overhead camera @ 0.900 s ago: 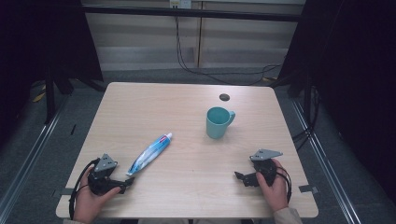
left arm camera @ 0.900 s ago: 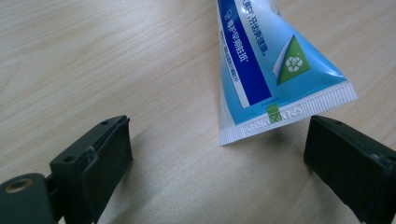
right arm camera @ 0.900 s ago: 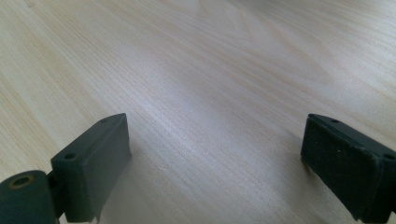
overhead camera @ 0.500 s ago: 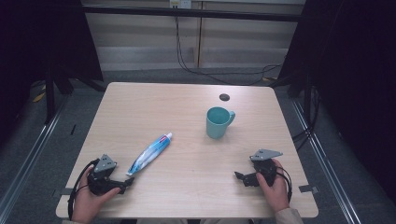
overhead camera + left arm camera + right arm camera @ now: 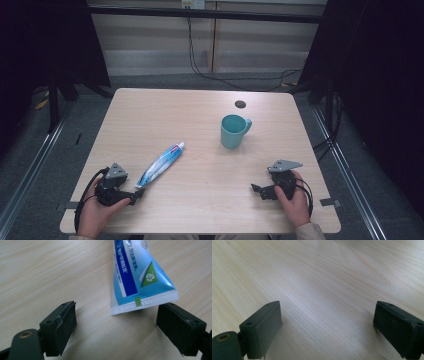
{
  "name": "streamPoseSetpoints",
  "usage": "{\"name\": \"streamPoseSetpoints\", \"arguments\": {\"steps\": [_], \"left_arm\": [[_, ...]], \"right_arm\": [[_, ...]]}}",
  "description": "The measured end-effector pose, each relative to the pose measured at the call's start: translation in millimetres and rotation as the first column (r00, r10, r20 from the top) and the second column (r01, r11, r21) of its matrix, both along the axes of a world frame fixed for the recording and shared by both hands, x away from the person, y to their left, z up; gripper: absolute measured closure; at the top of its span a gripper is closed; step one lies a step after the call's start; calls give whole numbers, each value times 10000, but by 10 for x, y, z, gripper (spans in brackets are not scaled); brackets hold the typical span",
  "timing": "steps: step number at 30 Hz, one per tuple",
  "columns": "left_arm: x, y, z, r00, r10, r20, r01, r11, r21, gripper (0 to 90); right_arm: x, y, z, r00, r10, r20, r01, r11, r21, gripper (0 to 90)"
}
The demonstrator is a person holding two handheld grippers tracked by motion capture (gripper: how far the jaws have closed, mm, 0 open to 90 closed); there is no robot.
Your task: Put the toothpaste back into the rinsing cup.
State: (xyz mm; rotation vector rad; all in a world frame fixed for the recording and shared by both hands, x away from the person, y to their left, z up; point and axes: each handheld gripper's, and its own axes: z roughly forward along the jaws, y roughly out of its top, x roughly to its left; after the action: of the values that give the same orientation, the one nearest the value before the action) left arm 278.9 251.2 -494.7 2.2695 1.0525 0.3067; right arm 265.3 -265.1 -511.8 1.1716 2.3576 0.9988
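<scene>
A blue and white toothpaste tube (image 5: 161,164) lies flat on the wooden table (image 5: 190,120), cap toward the far right, crimped end toward me. My left gripper (image 5: 136,194) rests at the near left, open, jaws wide apart just short of the tube's crimped end (image 5: 143,303), which sits ahead of the gap without touching either pad. A teal mug (image 5: 233,131) stands upright right of centre, handle to the right. My right gripper (image 5: 256,190) rests near the front right, open, with bare wood between its jaws (image 5: 327,322).
A small dark round hole (image 5: 240,104) is set in the table near its far edge. Metal rails run along the floor on both sides of the table, and cables hang behind it.
</scene>
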Motion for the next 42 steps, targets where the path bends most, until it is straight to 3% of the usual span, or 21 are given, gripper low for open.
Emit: {"name": "streamPoseSetpoints", "arguments": {"steps": [8,14,17,30,42], "left_arm": [[86,-81,129,9982,-258,-548,269,9994,199,160],[196,-148,243,9971,-169,-746,211,9982,563,171],[272,-206,298,9946,-376,-967,452,9960,767,176],[464,-393,350,9857,-556,-1594,735,9913,1087,203],[616,-495,354,9824,-494,-1804,729,9893,1260,231]], "right_arm": [[0,0,0,10000,-1,-5,1,10000,-3,76],[0,0,-1,10000,3,0,-3,10000,18,76],[0,1,-1,10000,2,-3,-2,10000,23,76],[1,0,-1,10000,11,-1,-11,10000,18,76],[0,0,-1,10000,11,-7,-11,10000,14,76]]}}
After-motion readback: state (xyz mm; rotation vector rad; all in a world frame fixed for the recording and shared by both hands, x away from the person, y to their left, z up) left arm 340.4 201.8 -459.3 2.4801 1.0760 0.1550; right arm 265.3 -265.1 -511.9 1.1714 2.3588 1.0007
